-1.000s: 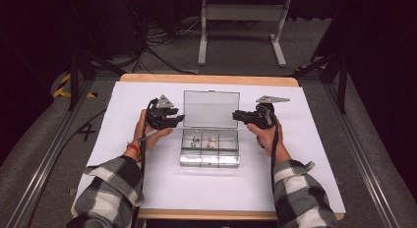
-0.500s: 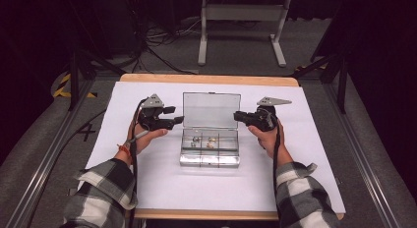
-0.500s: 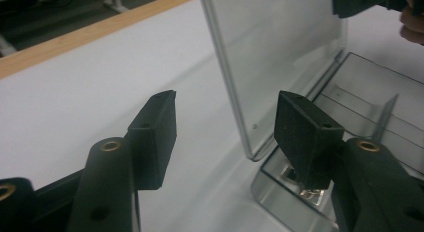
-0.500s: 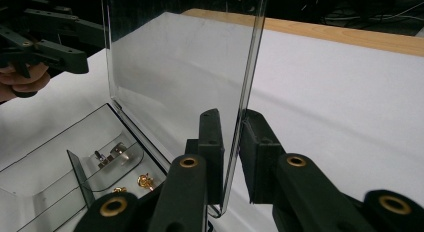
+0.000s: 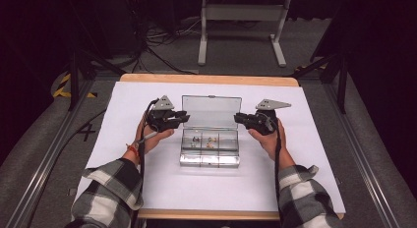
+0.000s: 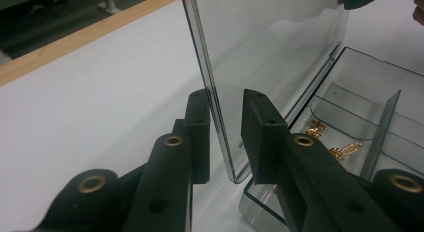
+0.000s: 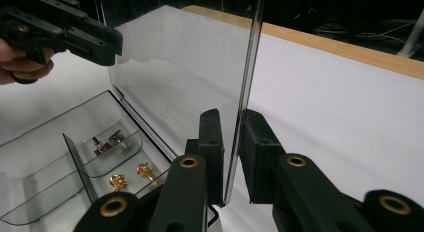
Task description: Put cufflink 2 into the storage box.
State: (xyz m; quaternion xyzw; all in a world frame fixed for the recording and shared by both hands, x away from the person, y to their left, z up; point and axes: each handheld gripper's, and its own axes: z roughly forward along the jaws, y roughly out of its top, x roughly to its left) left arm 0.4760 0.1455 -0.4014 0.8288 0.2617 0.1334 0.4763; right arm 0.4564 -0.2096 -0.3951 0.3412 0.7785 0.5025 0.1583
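Both hand-held grippers meet the clear box's raised lid (image 5: pixel 211 111) in the high view — the left hand-held gripper (image 5: pixel 181 118) at its left edge, the right hand-held gripper (image 5: pixel 239 119) at its right; the clear box (image 5: pixel 210 148) sits mid-worktop (image 5: pixel 123 134).

Left gripper view: the jaws have just been closing and straddle the lid's edge, one pad (image 6: pixel 260 134) close to it — whether they pinch it I cannot tell. Gold pieces (image 6: pixel 345 151) lie in the tray.

Right gripper view: the jaws are clamped on the lid's other edge.
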